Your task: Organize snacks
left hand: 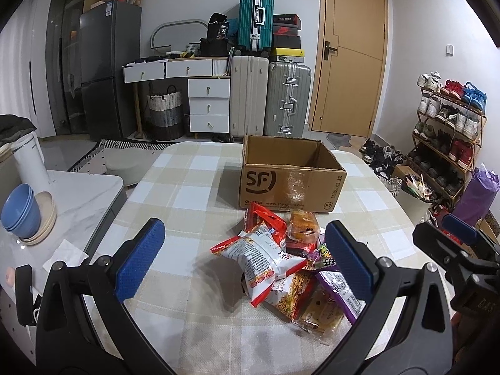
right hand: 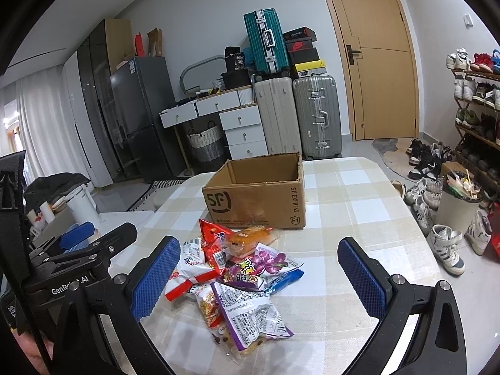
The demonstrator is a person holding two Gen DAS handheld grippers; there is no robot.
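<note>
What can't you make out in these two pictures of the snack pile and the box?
- Floor of the cardboard box: hidden by its front wall in both views.
- Snacks at the bottom of the snack pile: covered by upper packets.
- Small print on the white packet: too small, crumpled.
- Purple packet: partly behind a left gripper finger in the left view.

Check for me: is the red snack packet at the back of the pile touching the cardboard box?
Cannot tell. In the left wrist view the red snack packet overlaps the base of the cardboard box, and in the right wrist view its tip meets the box edge; neither shows contact or a gap plainly.
</note>
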